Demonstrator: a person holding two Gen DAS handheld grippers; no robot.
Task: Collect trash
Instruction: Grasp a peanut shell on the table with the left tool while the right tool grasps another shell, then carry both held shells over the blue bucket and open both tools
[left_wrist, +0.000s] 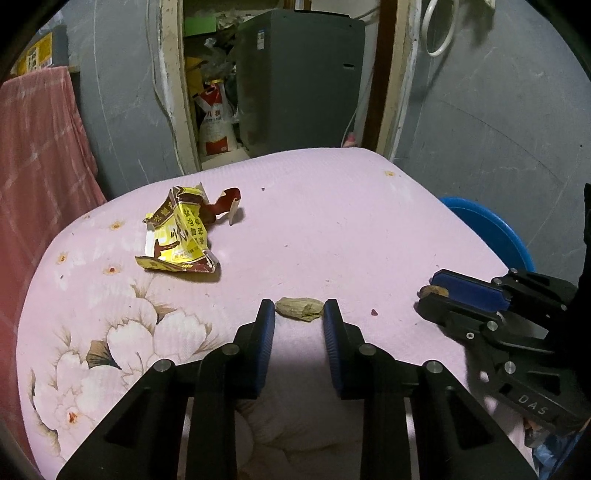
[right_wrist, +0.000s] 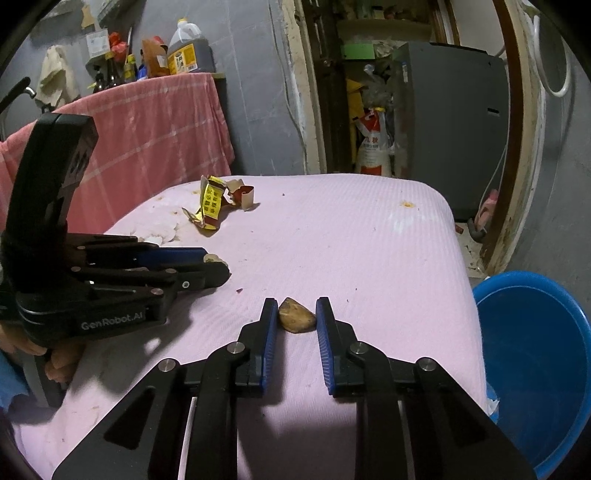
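Note:
A pale green-brown scrap (left_wrist: 300, 309) lies on the pink cloth between the tips of my left gripper (left_wrist: 299, 308), whose jaws touch its two ends. A brown peel piece (right_wrist: 296, 315) sits between the tips of my right gripper (right_wrist: 296, 314), jaws against it. A crumpled yellow and red wrapper (left_wrist: 181, 232) lies farther back on the left; it also shows in the right wrist view (right_wrist: 218, 205). The right gripper (left_wrist: 434, 295) appears at the right of the left wrist view, the left gripper (right_wrist: 218, 264) at the left of the right wrist view.
The pink floral cloth (left_wrist: 332, 221) covers the table. A blue basin (right_wrist: 535, 362) stands on the floor to the right. A pink towel (right_wrist: 155, 136) hangs at the left below bottles (right_wrist: 190, 48). A grey appliance (left_wrist: 299, 81) stands in the doorway behind.

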